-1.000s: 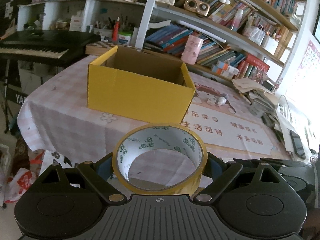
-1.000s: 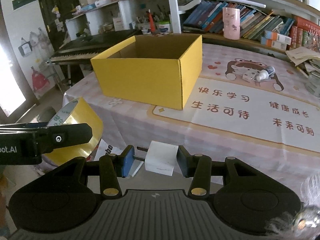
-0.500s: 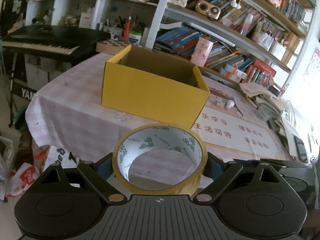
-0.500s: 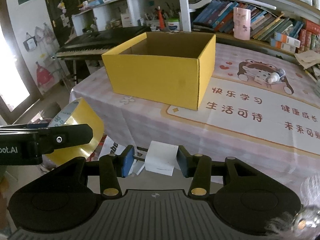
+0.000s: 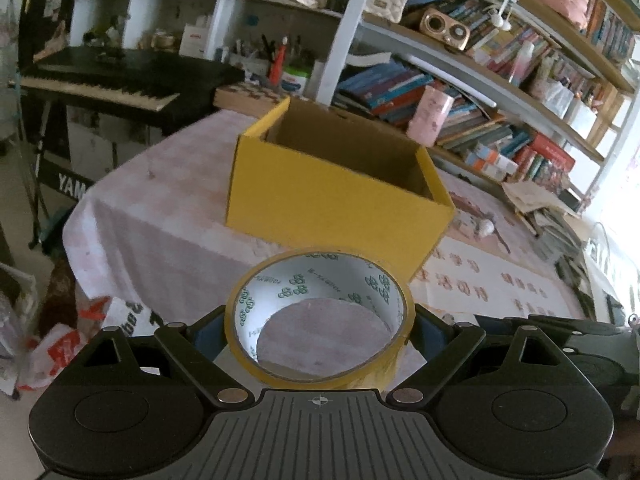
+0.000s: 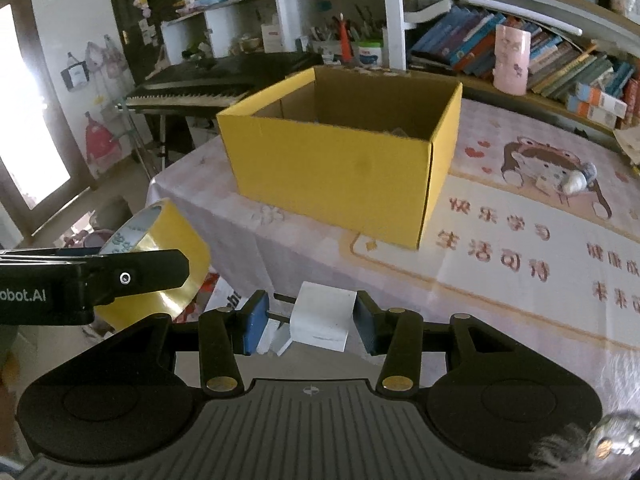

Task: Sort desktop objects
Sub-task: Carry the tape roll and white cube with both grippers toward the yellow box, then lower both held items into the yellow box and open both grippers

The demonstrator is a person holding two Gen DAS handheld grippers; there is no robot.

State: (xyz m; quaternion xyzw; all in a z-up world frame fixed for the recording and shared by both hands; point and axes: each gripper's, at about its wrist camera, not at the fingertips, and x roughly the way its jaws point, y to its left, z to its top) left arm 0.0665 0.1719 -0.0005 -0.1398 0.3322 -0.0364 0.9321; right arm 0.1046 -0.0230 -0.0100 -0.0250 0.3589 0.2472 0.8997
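My left gripper (image 5: pixel 318 330) is shut on a roll of yellow tape (image 5: pixel 320 280), held in the air short of the table's near edge. The tape also shows at the left of the right wrist view (image 6: pixel 160 240), with the left gripper (image 6: pixel 178 268) around it. My right gripper (image 6: pixel 308 320) is shut on a small white plug block (image 6: pixel 322 318) with metal prongs on its left side. An open yellow cardboard box (image 5: pixel 336 196) stands on the table ahead; it also shows in the right wrist view (image 6: pixel 332 168).
The table has a pink checked cloth (image 5: pixel 160 208) and a printed mat (image 6: pixel 520 240). A small white bottle (image 6: pixel 576 180) lies on the mat. A pink cup (image 6: pixel 512 60), bookshelves (image 5: pixel 480 92) and a keyboard piano (image 5: pixel 120 80) stand behind. Bags lie on the floor (image 5: pixel 52 344).
Both grippers have moved up and forward toward the yellow box, each keeping its object. The box now sits more central and its inside shows more.
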